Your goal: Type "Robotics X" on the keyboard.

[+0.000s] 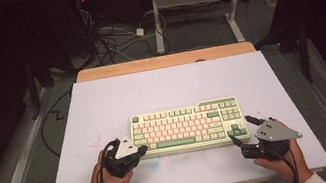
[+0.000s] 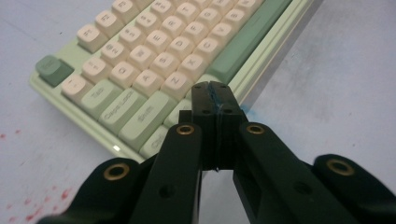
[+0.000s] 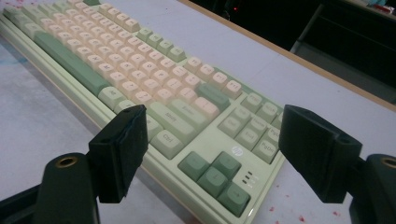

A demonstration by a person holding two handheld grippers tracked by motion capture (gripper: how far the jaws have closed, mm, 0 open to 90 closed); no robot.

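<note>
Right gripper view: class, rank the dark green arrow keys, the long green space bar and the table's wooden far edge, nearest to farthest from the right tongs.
1. Arrow keys, between the open jaws.
2. Space bar, farther left.
3. Wooden far edge, beyond the keyboard.

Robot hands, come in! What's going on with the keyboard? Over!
Left gripper shut, tips at the keyboard near-left corner. Right gripper open wide, facing the arrow keys, holding nothing. Keyboard flat on the table. Nothing in the way. Over.
</note>
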